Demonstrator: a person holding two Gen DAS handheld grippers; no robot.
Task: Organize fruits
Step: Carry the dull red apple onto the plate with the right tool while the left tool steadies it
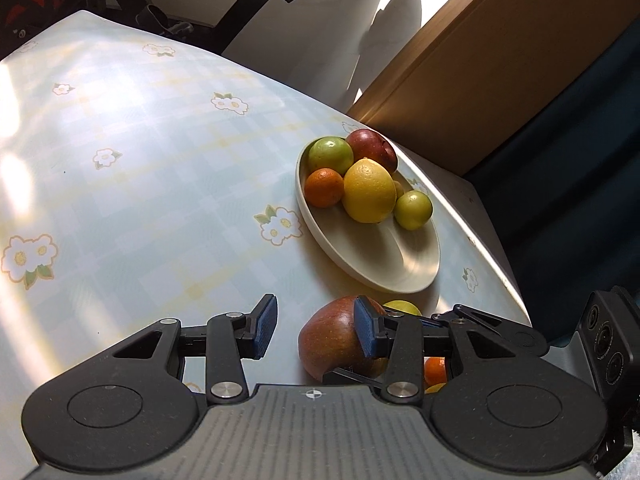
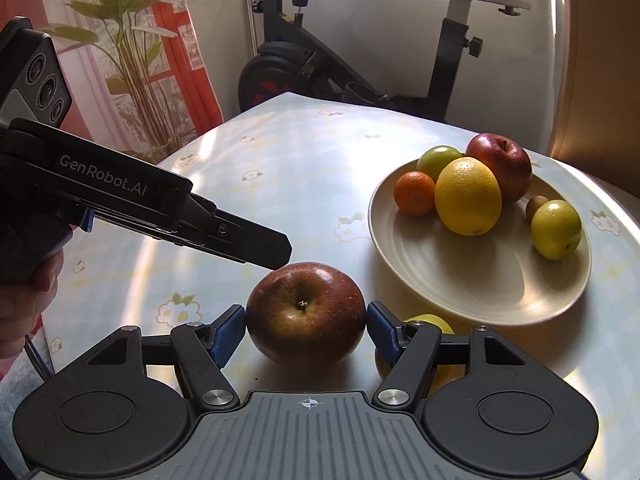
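right gripper (image 2: 306, 330) clamped on red apple (image 2: 306, 312), stem up; plate (image 2: 480, 300) up-right of apple; left gripper (image 1: 316, 330) empty, gaping.

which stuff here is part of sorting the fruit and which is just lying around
Part of the job: red apple between the right gripper pads, plate of fruit, yellow fruit beside the plate, left gripper.

Just around: exercise bike, potted plant, flowered tablecloth.
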